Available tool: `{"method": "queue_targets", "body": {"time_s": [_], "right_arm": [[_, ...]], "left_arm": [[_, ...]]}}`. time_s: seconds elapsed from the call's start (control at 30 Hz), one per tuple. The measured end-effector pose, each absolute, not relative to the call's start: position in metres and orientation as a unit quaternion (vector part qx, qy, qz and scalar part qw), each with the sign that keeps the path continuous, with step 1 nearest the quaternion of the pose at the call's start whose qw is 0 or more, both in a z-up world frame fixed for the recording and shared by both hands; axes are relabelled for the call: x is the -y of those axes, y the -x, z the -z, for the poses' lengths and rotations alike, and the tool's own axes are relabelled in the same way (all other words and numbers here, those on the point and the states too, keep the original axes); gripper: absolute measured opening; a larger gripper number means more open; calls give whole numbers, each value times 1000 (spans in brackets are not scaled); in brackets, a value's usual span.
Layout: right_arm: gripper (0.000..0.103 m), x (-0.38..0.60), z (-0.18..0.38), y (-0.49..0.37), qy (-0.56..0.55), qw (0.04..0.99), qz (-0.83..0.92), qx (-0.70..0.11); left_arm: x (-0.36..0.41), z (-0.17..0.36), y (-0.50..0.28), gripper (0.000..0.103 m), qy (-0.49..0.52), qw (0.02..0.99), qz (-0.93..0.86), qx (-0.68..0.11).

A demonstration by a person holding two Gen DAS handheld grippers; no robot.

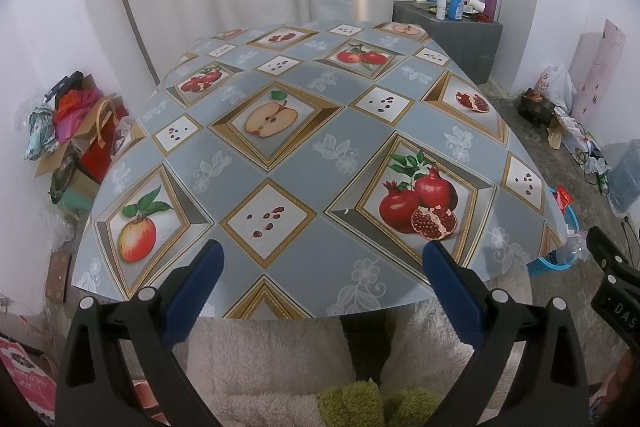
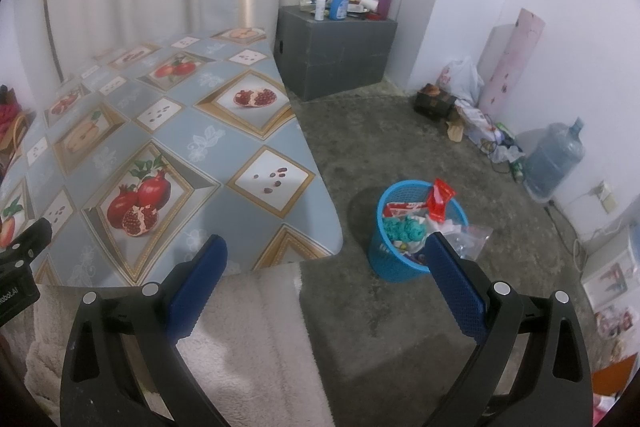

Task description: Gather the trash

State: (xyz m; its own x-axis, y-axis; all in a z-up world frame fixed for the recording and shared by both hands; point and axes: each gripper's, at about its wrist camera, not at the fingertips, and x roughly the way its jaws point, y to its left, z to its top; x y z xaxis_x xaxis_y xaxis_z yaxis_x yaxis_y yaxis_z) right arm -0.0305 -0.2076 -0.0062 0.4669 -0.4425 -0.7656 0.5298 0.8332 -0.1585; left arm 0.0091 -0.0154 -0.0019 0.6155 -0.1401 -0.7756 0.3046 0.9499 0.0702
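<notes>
Blue bin [image 2: 416, 231] on the floor off the desk's [image 2: 172, 131] near right corner holds the trash [image 2: 440, 201]; left tongs [image 1: 320, 259] and right tongs [image 2: 326, 253] hang spread and empty, collecting apparently done.

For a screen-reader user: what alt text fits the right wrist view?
An open right gripper points at a blue trash basket full of wrappers on the concrete floor, beside a table with a fruit-print cloth. A grey box with bottles stands behind.
</notes>
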Motion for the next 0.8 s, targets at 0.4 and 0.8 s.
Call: {"method": "queue_targets", "body": {"time_s": [0.4, 0.8], "right_arm": [[95, 207, 6, 29, -53, 855, 284, -430], [95, 202, 6, 25, -58, 855, 282, -431]], "left_arm": [[15, 2, -10, 97, -99, 893, 125, -421], [15, 3, -9, 97, -99, 892, 125, -422]]}}
